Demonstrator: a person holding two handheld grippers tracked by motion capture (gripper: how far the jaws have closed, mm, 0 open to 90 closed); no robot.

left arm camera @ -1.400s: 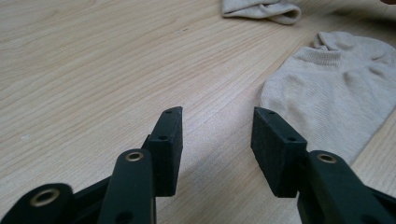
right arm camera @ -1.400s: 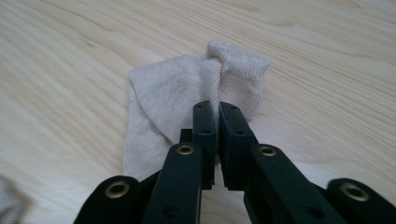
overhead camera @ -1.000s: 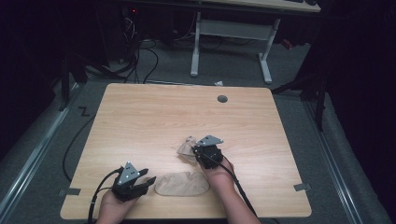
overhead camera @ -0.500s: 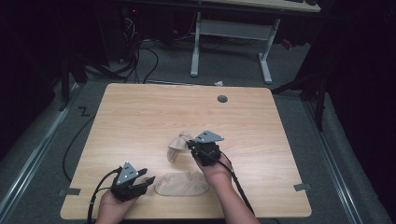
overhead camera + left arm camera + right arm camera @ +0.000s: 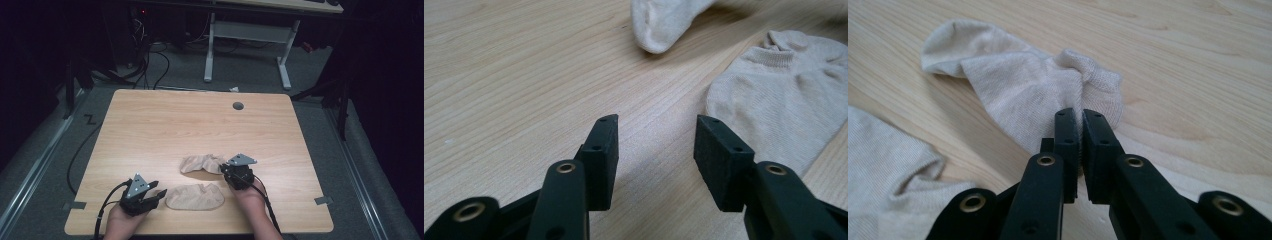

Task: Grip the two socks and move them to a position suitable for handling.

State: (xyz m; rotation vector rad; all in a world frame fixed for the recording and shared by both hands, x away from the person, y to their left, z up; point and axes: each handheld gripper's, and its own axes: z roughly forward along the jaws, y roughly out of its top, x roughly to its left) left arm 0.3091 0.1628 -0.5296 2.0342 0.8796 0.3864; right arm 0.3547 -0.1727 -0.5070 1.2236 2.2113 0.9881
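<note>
Shifted toward the counter's (image 5: 150, 125) right edge since the earlier frame: right gripper (image 5: 227, 169), jaws clamped on the cuff of one beige sock (image 5: 200, 163). Second sock (image 5: 195, 196) lies flat near the front edge. Left gripper (image 5: 156, 196), jaws apart, empty, just beside it.

Wide bare wood across the far half of the table (image 5: 165, 120), open for passage up to the round cable hole (image 5: 238, 106) near the far edge. Near edge crowded: flat sock (image 5: 195, 197) lying between left gripper (image 5: 152, 196) and right gripper (image 5: 226, 169), just beside the open left jaws. Second sock (image 5: 200, 163) pinched at one end in the right jaws, blocking the middle strip. Clear lanes along both side edges.
</note>
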